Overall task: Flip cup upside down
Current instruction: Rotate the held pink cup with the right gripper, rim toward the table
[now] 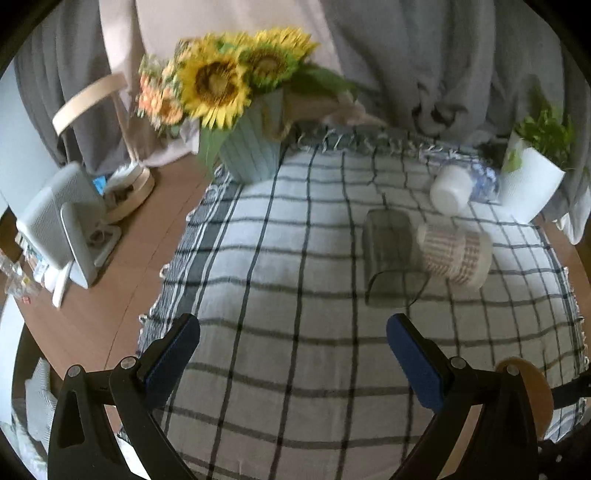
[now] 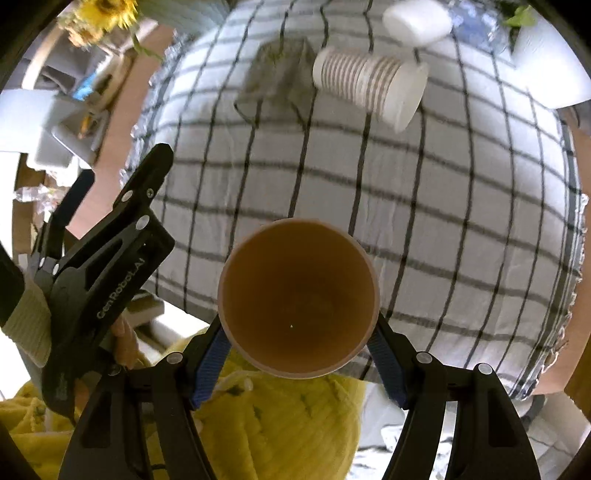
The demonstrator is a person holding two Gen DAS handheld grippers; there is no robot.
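Observation:
My right gripper (image 2: 299, 350) is shut on a brown paper cup (image 2: 299, 295), held above the near edge of the checked cloth with its open mouth facing the camera. A sliver of that cup (image 1: 532, 395) shows at the lower right of the left wrist view. My left gripper (image 1: 291, 354) is open and empty above the cloth; it also shows at the left of the right wrist view (image 2: 122, 206). A striped paper cup (image 1: 456, 254) (image 2: 369, 86) lies on its side. A clear glass (image 1: 391, 258) (image 2: 277, 77) lies beside it. A white cup (image 1: 452, 194) (image 2: 417, 20) lies farther back.
A checked cloth (image 1: 280, 280) (image 2: 443, 221) covers the round wooden table. A blue pot of sunflowers (image 1: 251, 155) stands at the back left and a white plant pot (image 1: 532, 184) at the back right. A chair (image 1: 92, 99) and a white appliance (image 1: 62, 225) stand left. Yellow fabric (image 2: 288, 435) lies below.

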